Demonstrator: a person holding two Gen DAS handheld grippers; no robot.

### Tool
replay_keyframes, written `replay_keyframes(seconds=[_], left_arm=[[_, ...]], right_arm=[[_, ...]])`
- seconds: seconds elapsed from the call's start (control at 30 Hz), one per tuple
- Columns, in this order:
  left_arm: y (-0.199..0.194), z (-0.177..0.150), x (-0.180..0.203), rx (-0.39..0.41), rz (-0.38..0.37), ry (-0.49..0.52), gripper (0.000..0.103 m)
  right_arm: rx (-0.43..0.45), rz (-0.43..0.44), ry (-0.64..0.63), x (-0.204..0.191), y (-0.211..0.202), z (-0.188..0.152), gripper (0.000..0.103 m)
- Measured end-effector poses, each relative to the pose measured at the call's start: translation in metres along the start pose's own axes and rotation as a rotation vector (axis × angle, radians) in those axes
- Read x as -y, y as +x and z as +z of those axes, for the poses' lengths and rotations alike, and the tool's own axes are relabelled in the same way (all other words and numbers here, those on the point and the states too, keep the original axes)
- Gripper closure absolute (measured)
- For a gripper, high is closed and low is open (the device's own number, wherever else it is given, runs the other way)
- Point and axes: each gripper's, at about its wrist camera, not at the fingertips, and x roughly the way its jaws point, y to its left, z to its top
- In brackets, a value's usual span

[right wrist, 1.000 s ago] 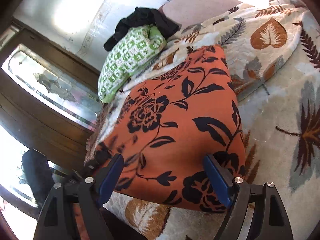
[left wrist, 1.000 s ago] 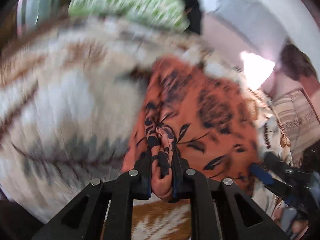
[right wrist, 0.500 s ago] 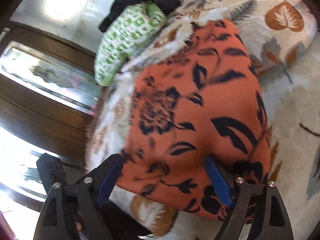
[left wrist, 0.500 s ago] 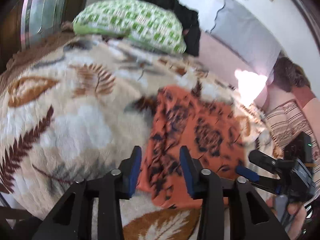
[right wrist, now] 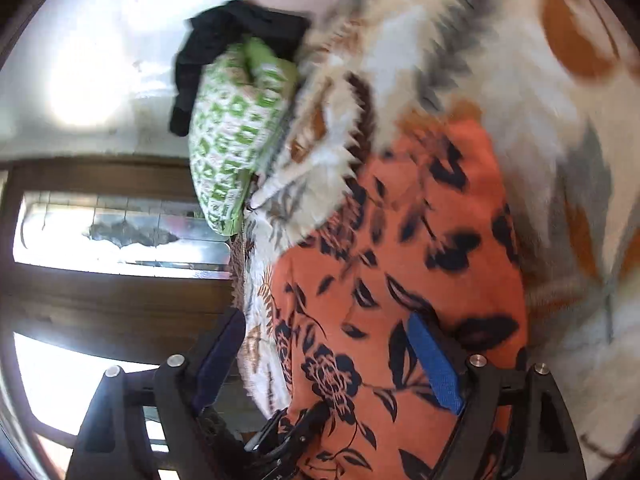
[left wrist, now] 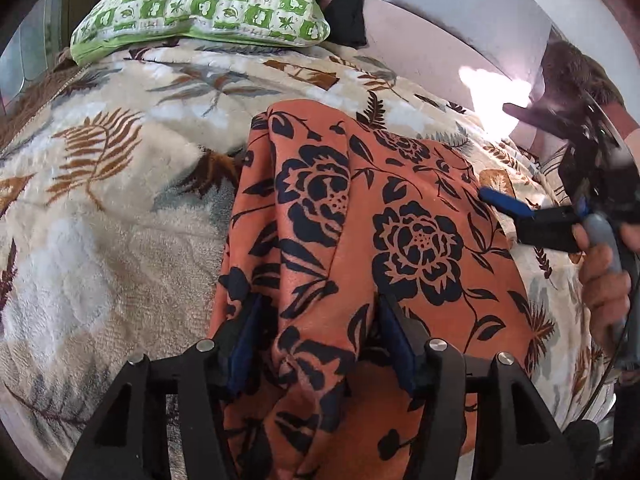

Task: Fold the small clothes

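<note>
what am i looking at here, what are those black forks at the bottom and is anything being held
Each black fork is a hand-held claw with a camera looking along its two fingers. One picture comes from the left claw, the other, blurred, from the right claw. A person's hand carries the right one. On a leaf-patterned blanket lies an orange flowered garment, with a green checked pillow behind. The left claw has just been opening, with a cloth fold between its fingers, unpinched. The right stands open, holding nothing.

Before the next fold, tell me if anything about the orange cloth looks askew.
The orange floral cloth is not flat: a raised ridge runs up its left side, bunched between the open left gripper fingers. Its left layers look uneven. The rest lies smooth on the leaf-print blanket.
</note>
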Motion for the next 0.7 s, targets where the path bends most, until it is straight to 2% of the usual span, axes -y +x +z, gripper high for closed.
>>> replay_keyframes(seconds=[0.03, 0.1, 0.17, 0.2, 0.27, 0.3, 0.4, 0.43, 0.5, 0.53, 0.6, 0.63, 0.7], left_arm=[[0.001, -0.001, -0.001, 0.003, -0.002, 0.0, 0.043], [0.002, -0.001, 0.001, 0.006, -0.006, 0.015, 0.042], [0.001, 0.0, 0.0, 0.003, -0.01, 0.022, 0.042], [0.001, 0.001, -0.002, 0.001, -0.019, 0.012, 0.042], [-0.004, 0.001, -0.004, 0.0, -0.024, -0.003, 0.042], [-0.011, 0.0, -0.004, 0.006, -0.025, -0.011, 0.042], [-0.032, -0.011, -0.006, 0.037, -0.015, -0.009, 0.041], [-0.035, -0.015, -0.008, 0.04, 0.004, -0.014, 0.037], [-0.028, -0.021, -0.015, -0.01, 0.039, -0.034, 0.034], [-0.023, -0.024, -0.018, -0.028, 0.049, -0.029, 0.034], [-0.03, -0.028, -0.024, -0.024, 0.075, -0.035, 0.032], [-0.038, -0.029, -0.025, -0.01, 0.073, -0.045, 0.032], [-0.054, -0.03, -0.024, 0.024, 0.08, -0.046, 0.032]], right_arm=[[-0.004, 0.0, -0.001, 0.004, 0.007, 0.009, 0.015], [-0.027, -0.105, 0.029, 0.029, 0.024, 0.027, 0.016], [0.021, -0.036, 0.15, 0.048, 0.02, 0.028, 0.016], [0.034, -0.025, 0.122, 0.039, 0.013, 0.025, 0.016], [0.046, -0.016, 0.055, 0.016, -0.001, 0.011, 0.016], [0.035, 0.026, 0.036, 0.007, -0.006, -0.002, 0.016], [0.007, 0.056, 0.039, -0.002, -0.013, -0.041, 0.016], [0.004, 0.076, 0.039, 0.001, -0.013, -0.054, 0.015], [-0.033, -0.027, 0.033, 0.018, 0.0, -0.068, 0.015], [-0.01, -0.013, 0.058, 0.024, -0.002, -0.071, 0.016], [0.025, 0.019, 0.065, 0.01, -0.015, -0.077, 0.014], [0.036, 0.031, 0.0, -0.008, -0.022, -0.084, 0.014], [0.054, -0.003, -0.096, -0.032, -0.037, -0.101, 0.014]])
